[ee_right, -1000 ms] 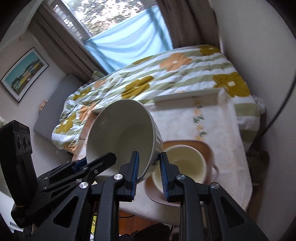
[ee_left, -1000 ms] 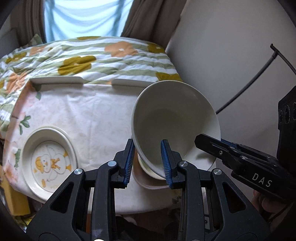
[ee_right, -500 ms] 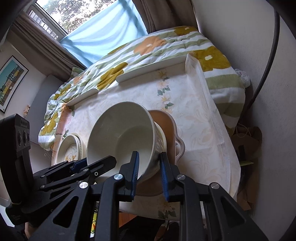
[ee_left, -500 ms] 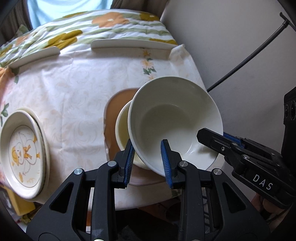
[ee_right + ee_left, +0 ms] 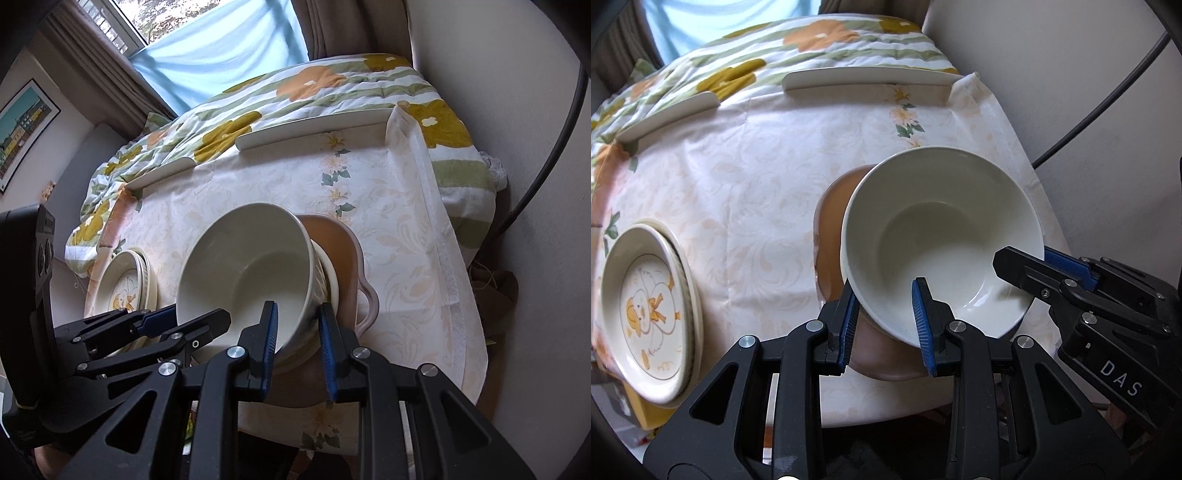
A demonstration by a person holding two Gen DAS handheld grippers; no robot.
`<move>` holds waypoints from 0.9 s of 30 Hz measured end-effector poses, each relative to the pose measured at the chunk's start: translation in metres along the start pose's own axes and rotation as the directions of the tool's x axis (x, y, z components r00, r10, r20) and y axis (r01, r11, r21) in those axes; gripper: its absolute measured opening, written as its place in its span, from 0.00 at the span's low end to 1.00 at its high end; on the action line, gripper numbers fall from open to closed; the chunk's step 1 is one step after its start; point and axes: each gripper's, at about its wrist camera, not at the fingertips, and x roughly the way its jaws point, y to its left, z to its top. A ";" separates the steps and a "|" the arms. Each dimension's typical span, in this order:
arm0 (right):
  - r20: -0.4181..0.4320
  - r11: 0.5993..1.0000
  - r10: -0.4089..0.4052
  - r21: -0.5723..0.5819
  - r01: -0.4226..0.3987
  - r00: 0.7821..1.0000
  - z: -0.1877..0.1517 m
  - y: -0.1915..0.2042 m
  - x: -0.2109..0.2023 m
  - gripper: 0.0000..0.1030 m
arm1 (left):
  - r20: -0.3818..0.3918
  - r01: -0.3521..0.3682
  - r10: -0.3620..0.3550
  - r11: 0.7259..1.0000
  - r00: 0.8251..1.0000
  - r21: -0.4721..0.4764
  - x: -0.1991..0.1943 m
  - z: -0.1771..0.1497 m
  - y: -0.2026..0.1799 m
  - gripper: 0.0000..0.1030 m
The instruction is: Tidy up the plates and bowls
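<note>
A large white bowl (image 5: 942,240) is held by both grippers, each shut across its near rim. My left gripper (image 5: 886,317) grips the rim at the front. My right gripper (image 5: 297,334) grips the rim on the bowl's right side; the bowl also shows in the right wrist view (image 5: 251,269). The bowl sits tilted over a smaller cream bowl (image 5: 330,280), which rests on a brown handled plate (image 5: 347,258). That plate shows in the left wrist view (image 5: 831,221). A stack of plates topped by a duck-print plate (image 5: 646,310) lies at the left.
The table has a floral cloth (image 5: 757,166) with white clips (image 5: 868,79) on its far edge. A flowered quilt (image 5: 295,92) lies beyond. A wall and a black cable (image 5: 1100,107) are close on the right. The table's near edge (image 5: 886,413) is just below the grippers.
Both grippers have lowered the white bowl toward the table. It has gone from high and steeply tilted to sitting over the smaller bowl on the brown plate.
</note>
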 end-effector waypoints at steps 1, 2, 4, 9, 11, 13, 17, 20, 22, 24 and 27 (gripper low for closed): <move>-0.001 1.000 -0.014 -0.015 0.014 1.000 -0.001 0.001 0.001 0.20 | 0.004 -0.008 0.008 1.000 1.000 0.007 0.000 0.000 -0.001 0.25; -0.002 0.999 -0.026 -0.030 0.026 1.000 -0.002 0.003 0.002 0.20 | 0.008 -0.018 0.018 1.000 1.000 0.012 0.000 -0.001 -0.002 0.25; -0.004 0.998 -0.043 -0.052 0.043 0.999 -0.004 0.005 0.004 0.20 | 0.015 -0.033 0.032 0.999 0.999 0.017 0.000 0.000 -0.003 0.25; 0.002 0.996 -0.057 -0.067 0.057 0.998 -0.007 0.006 0.007 0.20 | 0.026 -0.049 0.048 0.998 0.999 0.031 0.000 -0.002 -0.003 0.25; 0.002 0.996 -0.062 -0.069 0.062 0.998 -0.007 0.007 0.007 0.20 | 0.027 -0.050 0.049 0.998 0.998 0.032 0.000 -0.002 -0.003 0.25; 0.003 0.996 -0.061 -0.069 0.062 0.998 -0.007 0.007 0.007 0.20 | 0.029 -0.048 0.047 0.998 0.998 0.031 0.000 -0.002 -0.004 0.25; 0.009 0.996 -0.059 -0.064 0.060 0.998 -0.007 0.006 0.006 0.20 | 0.039 -0.039 0.038 0.999 0.999 0.030 -0.002 -0.003 -0.004 0.25; 0.026 0.998 -0.041 -0.047 0.042 0.999 -0.007 0.004 0.000 0.20 | 0.075 -0.034 0.032 0.999 0.997 0.027 -0.011 -0.004 0.000 0.25; 0.045 0.998 -0.033 -0.046 0.035 0.998 -0.008 0.004 -0.007 0.20 | 0.102 -0.035 0.031 0.999 0.994 0.032 -0.021 -0.006 0.002 0.26; 0.065 0.999 -0.024 -0.041 0.027 0.998 -0.009 0.005 -0.016 0.20 | 0.117 -0.038 0.033 0.999 0.993 0.036 -0.030 -0.006 0.005 0.26; 0.082 0.999 -0.027 -0.032 0.030 0.996 -0.013 0.005 -0.026 0.21 | 0.141 -0.063 0.056 0.997 0.988 0.043 -0.043 -0.008 0.011 0.26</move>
